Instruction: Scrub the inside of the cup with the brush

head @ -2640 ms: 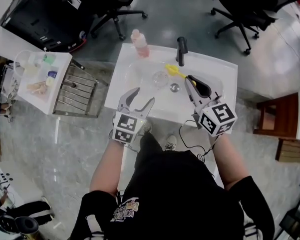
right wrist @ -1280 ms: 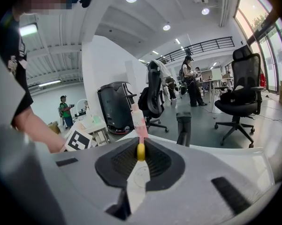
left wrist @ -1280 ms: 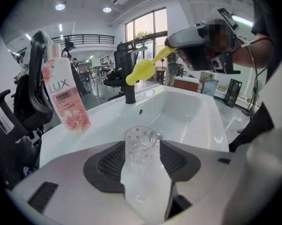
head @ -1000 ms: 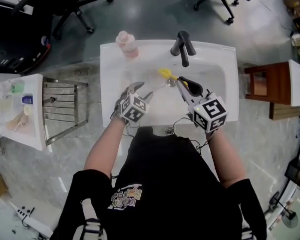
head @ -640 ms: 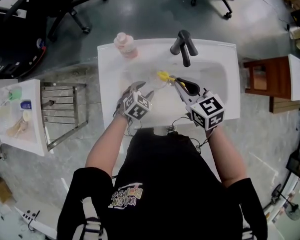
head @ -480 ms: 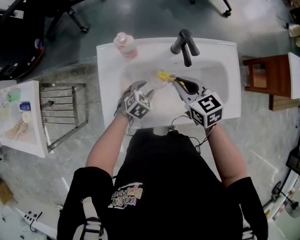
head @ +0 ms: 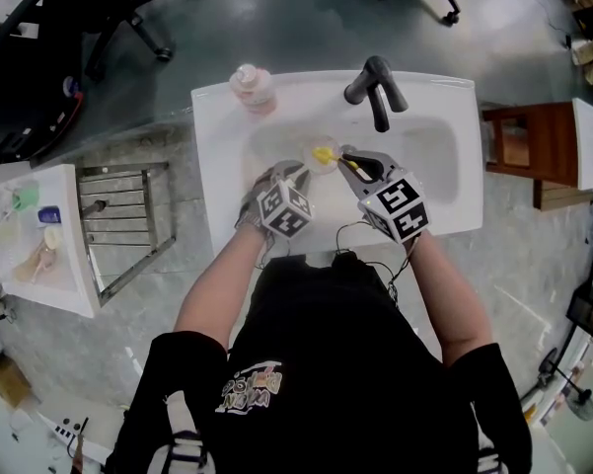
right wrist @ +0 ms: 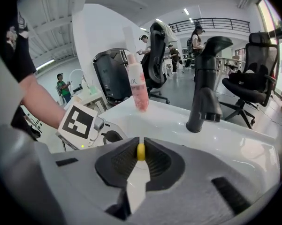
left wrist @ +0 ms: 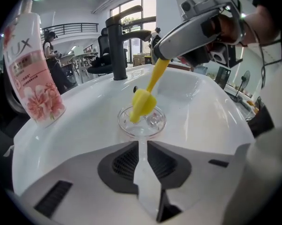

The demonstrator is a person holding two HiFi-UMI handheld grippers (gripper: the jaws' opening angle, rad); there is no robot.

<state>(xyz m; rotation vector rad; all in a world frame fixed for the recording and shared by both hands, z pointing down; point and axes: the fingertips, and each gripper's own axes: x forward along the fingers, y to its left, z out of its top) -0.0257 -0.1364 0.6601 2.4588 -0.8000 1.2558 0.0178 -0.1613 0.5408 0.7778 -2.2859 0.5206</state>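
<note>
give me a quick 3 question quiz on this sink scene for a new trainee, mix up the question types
1. True or false: the yellow brush lies loose in the sink.
2. Which claw grips the brush handle? A) left B) right C) neither
3. Fill in: the left claw pinches the near rim of the clear ____.

Key
1. False: its head dips into the cup.
2. B, the right claw.
3. Cup; the jaws have just been closing onto it.
</note>
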